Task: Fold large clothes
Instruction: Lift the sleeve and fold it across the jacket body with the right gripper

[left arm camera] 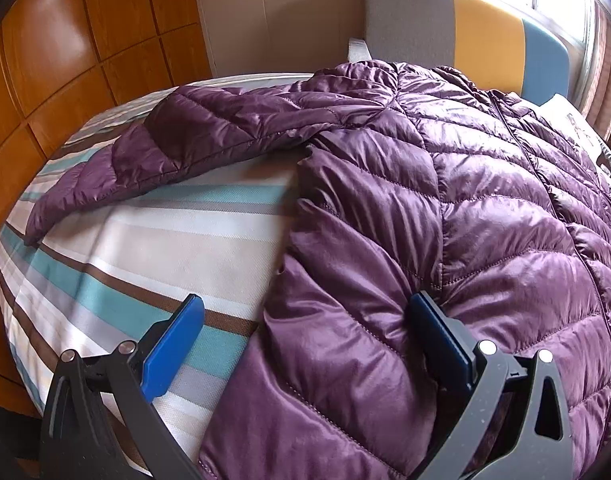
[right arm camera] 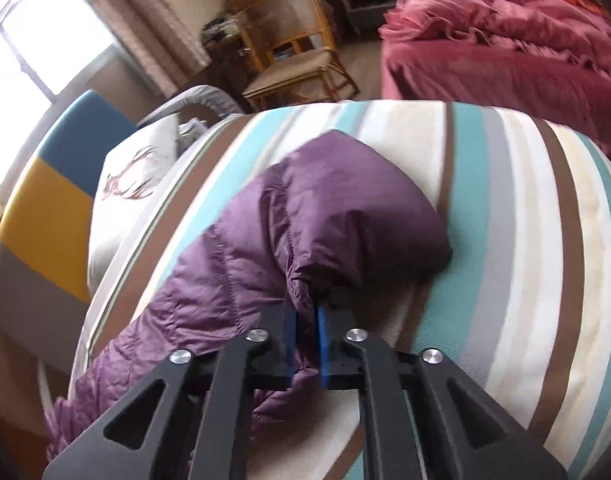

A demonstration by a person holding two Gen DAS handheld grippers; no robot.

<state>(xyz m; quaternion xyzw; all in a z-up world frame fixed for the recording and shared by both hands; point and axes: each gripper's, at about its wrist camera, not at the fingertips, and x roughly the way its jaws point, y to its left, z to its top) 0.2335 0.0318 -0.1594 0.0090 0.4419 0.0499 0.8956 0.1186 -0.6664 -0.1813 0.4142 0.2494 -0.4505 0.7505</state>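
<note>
A purple quilted down jacket (left arm camera: 445, 208) lies spread on the striped bed (left arm camera: 157, 248), zip side up, one sleeve (left arm camera: 177, 140) stretched out to the left. My left gripper (left arm camera: 305, 312) is open over the jacket's lower left edge; its right finger presses into the fabric, its left finger hangs over the sheet. In the right wrist view my right gripper (right arm camera: 304, 320) is shut on the jacket's other sleeve (right arm camera: 325, 208), which is lifted and bunched above the bed (right arm camera: 505, 220).
A grey, yellow and blue headboard (left arm camera: 485, 32) and a white pillow (right arm camera: 133, 184) lie at the bed's head. Wooden wardrobe doors (left arm camera: 65, 60) stand to the left. A rattan chair (right arm camera: 293, 56) and a red-covered bed (right arm camera: 505, 40) stand beyond.
</note>
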